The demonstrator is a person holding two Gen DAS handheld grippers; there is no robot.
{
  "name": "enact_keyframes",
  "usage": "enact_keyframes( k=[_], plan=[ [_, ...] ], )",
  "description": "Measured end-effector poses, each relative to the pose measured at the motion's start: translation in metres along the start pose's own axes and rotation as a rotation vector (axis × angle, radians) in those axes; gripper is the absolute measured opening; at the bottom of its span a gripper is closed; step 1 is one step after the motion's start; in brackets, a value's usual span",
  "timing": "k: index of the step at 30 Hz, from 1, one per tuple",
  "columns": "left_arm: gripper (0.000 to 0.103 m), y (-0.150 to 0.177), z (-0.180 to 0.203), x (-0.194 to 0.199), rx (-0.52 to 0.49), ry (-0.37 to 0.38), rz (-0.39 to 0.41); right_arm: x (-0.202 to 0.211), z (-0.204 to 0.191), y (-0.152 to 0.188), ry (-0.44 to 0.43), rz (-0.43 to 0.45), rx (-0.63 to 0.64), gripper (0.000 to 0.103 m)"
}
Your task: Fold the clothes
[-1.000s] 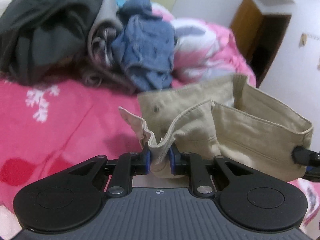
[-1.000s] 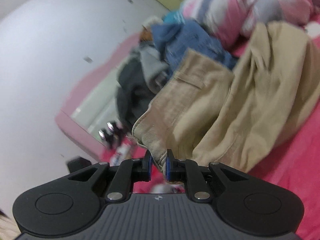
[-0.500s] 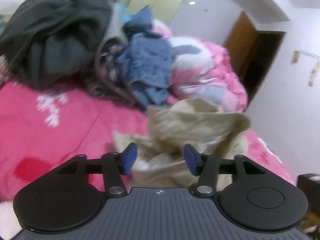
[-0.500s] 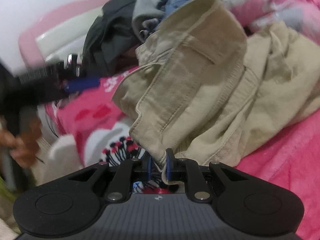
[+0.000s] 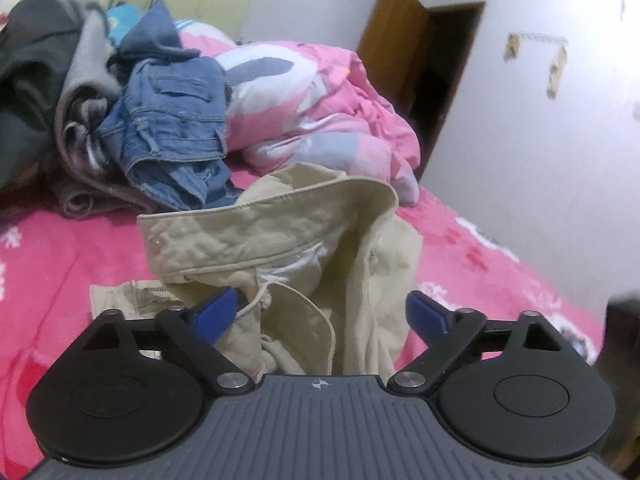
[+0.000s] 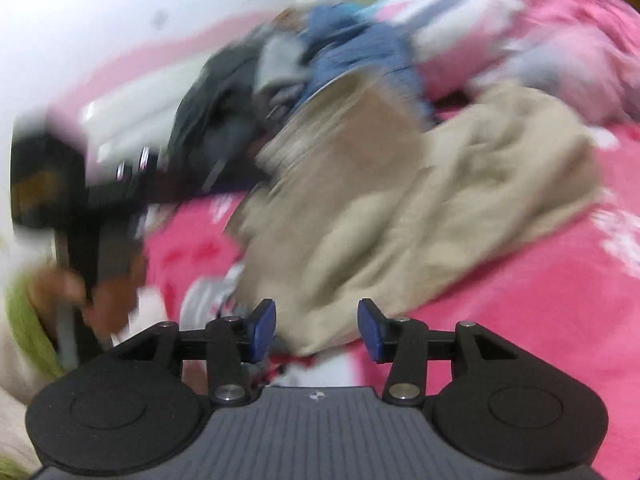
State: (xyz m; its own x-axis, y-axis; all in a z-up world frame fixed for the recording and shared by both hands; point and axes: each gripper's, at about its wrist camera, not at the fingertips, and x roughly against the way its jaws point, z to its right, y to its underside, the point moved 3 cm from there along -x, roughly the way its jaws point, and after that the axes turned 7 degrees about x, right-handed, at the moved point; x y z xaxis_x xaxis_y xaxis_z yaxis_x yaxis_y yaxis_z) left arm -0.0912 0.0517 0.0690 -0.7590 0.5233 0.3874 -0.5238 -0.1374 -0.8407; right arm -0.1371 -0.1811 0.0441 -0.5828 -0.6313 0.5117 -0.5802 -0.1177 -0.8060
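Crumpled beige trousers lie in a heap on the pink bed cover, waistband up and toward me. My left gripper is opening wide just above their near edge; cloth lies between the blue pads but neither presses on it. In the blurred right wrist view the same beige trousers sprawl across the bed. My right gripper is opening too, and the trousers' hem sits loose between its pads. A hand holding the left gripper shows at the left of that view.
A pile of clothes stands behind: blue jeans, grey and dark garments. A pink and white quilt is bunched at the back right. A brown door and white wall lie beyond. Bare pink cover spreads left and right of the trousers.
Both grippers let go of the beige trousers' waistband, the left first, and their jaws spread. The trousers dropped into a heap on the bed. The left gripper rose and drew back.
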Motion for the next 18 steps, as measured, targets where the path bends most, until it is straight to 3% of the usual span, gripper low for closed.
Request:
enact_keyframes(
  k=[3,4,5,9,11,14,18],
  plan=[
    [0.103,0.004,0.007,-0.007,-0.047,0.001,-0.016,0.025,0.055,-0.036,0.051,0.099,-0.18,0.055],
    [0.103,0.006,0.009,-0.01,-0.059,-0.002,-0.02,0.031,0.071,-0.049,0.089,0.13,-0.223,0.063],
    [0.103,0.008,0.011,-0.013,-0.068,-0.006,-0.027,0.032,0.084,-0.062,0.127,0.157,-0.235,0.072],
    [0.102,0.014,0.011,-0.028,-0.091,-0.075,-0.06,0.021,0.13,-0.115,0.226,0.19,-0.215,0.088],
    [0.101,0.016,0.009,-0.033,-0.097,-0.098,-0.08,-0.006,0.144,-0.147,0.225,0.152,-0.177,0.097],
    [0.097,0.018,0.004,-0.039,-0.092,-0.118,-0.114,-0.058,0.161,-0.187,0.261,0.084,-0.114,0.099],
    [0.078,0.021,-0.006,-0.043,-0.058,-0.14,-0.146,-0.13,0.195,-0.224,0.362,-0.032,-0.087,0.099]
  ],
)
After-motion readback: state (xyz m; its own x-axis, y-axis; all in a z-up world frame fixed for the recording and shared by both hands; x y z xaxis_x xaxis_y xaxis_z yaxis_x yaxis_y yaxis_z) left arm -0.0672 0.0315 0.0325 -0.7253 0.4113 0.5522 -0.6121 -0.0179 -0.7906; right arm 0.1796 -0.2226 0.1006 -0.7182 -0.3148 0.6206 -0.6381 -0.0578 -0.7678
